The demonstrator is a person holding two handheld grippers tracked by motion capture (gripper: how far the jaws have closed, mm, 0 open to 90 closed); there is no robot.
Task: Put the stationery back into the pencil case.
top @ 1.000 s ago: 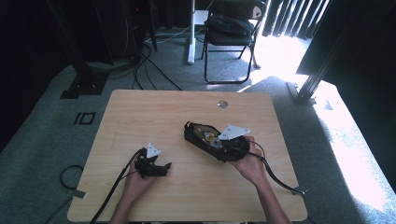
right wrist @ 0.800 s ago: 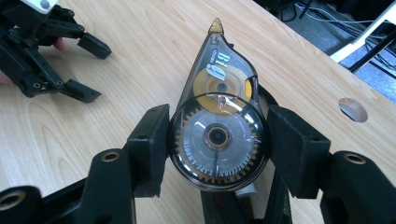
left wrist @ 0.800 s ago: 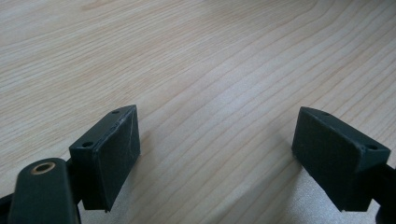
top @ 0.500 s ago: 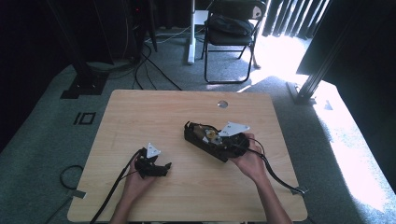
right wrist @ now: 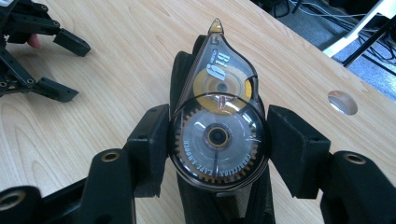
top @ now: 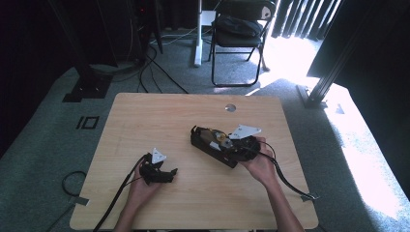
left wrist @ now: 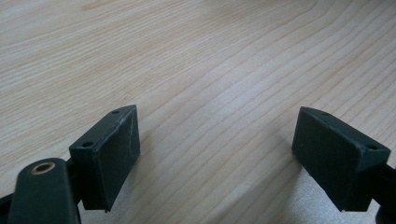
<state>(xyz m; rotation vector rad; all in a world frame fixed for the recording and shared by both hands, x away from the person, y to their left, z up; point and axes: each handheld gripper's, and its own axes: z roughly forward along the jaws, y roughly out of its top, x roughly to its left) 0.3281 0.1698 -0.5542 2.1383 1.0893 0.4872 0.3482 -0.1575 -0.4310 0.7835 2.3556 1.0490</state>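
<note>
Your right hand-held gripper (right wrist: 217, 140) has a correction tape dispenser (right wrist: 218, 126) between its jaws. The right gripper view shows both pads against the round clear body, gears and yellow spool visible inside, the pointed tip aimed away from you. It sits on top of a black case (right wrist: 187, 70) on the bench (right wrist: 116, 70). From the high view, that right hand-held gripper (top: 227, 145) lies right of the bench's (top: 159, 111) centre, and the dispenser (top: 220, 137) is just a small yellow-and-clear speck there. Your left hand-held gripper (top: 162, 174) rests well apart, near the front left. The left gripper view shows its jaws spread wide over bare wood grain (left wrist: 210, 70), nothing between them.
</note>
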